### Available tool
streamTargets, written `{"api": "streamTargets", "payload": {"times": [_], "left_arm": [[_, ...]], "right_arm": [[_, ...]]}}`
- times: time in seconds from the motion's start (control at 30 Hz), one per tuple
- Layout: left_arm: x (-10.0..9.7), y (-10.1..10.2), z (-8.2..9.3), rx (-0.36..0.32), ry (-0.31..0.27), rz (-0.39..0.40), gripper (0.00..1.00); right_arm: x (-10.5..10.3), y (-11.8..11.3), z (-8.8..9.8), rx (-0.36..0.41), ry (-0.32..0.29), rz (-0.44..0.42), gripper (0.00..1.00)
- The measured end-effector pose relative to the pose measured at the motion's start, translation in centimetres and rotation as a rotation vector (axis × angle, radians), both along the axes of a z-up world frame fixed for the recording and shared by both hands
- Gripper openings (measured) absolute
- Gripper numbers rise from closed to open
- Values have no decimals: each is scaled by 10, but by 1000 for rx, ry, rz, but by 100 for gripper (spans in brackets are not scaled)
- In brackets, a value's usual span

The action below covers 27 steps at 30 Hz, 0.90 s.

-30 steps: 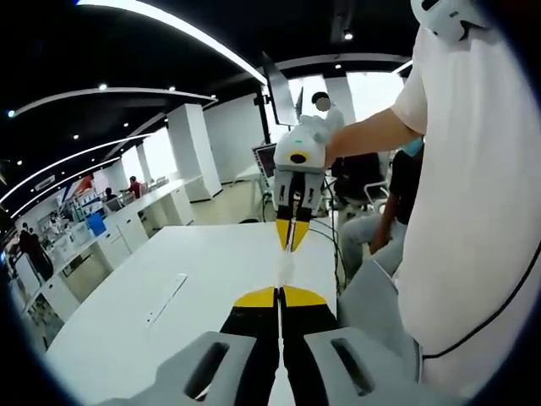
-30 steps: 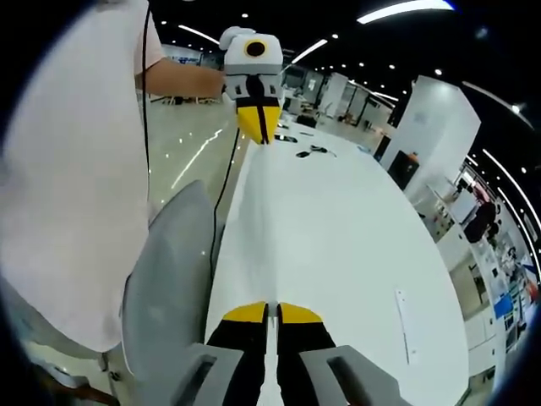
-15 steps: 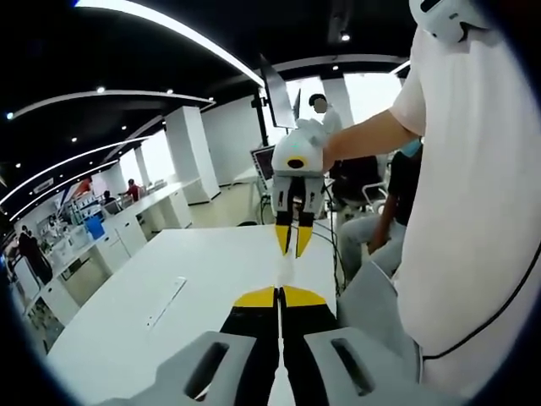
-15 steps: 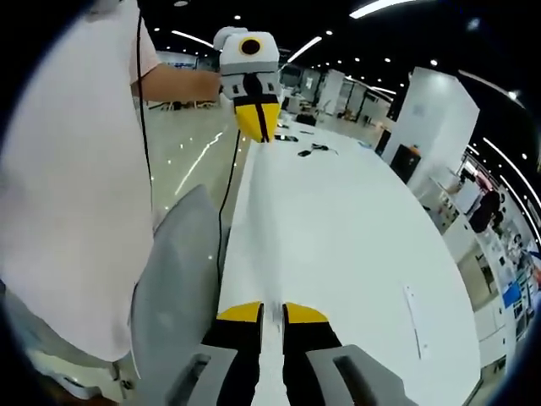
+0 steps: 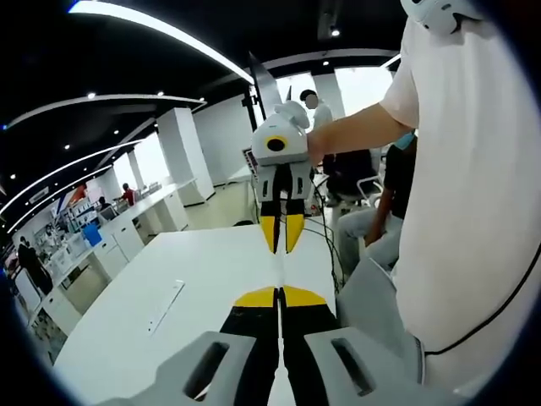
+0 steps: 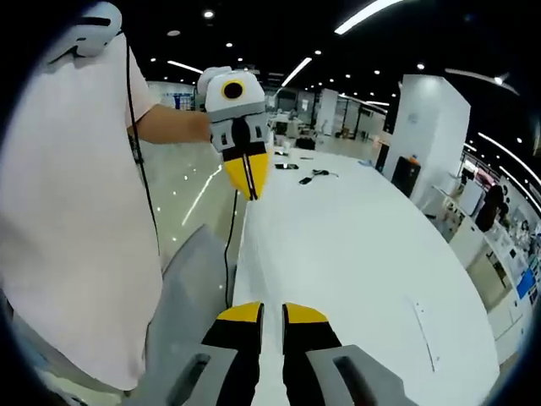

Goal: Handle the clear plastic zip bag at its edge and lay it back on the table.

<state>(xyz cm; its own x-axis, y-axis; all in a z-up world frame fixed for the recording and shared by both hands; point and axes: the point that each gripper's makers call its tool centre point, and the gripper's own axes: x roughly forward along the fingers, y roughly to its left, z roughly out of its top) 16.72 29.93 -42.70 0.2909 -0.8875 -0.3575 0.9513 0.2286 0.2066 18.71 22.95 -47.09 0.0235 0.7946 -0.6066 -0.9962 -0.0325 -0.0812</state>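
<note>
Open-plan office under a dark ceiling crossed by long light strips, with rows of white desks far left in the left gripper view. Long white table [image 5: 194,279] running ahead, a slim flat strip [image 5: 166,303] lying on its left part. Bottom centre, left gripper [image 5: 279,296]: yellow tips pressed to a hairline, pinching a thin pale streak that looks like the edge of the clear plastic zip bag [image 5: 280,269]. Bag nearly invisible, stretched above the table between the two grippers. Facing back from just beyond, right gripper [image 5: 281,237], tips near together with a dark slit between. Further right, grey chair back [image 5: 372,304], then the person's white shirt [image 5: 473,211].

Right gripper view, from the left: white shirt [image 6: 76,220], grey chair back [image 6: 182,321], then the left gripper [image 6: 247,182] raised at the end of a bare forearm, tips closed to a point. Bottom centre, right gripper [image 6: 272,313], jaws parted by a narrow gap with white showing through; cannot tell whether any bag film sits in it. Table [image 6: 355,245] spreading to the right, same slim strip [image 6: 425,334] near its right edge.
</note>
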Motion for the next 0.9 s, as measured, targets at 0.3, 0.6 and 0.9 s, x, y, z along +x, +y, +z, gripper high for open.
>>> {"api": "streamTargets", "payload": {"times": [0.3,0.6,0.9], "left_arm": [[-3,-3,0,11,-8,-16,0],[-6,-7,4,21,-25,-37,0],[-7,-9,6,21,-34,-47,0]], "right_arm": [[4,7,8,22,-2,5,4],[-2,13,1,-15,-2,46,4],[-8,15,-7,-38,14,71,2]]}}
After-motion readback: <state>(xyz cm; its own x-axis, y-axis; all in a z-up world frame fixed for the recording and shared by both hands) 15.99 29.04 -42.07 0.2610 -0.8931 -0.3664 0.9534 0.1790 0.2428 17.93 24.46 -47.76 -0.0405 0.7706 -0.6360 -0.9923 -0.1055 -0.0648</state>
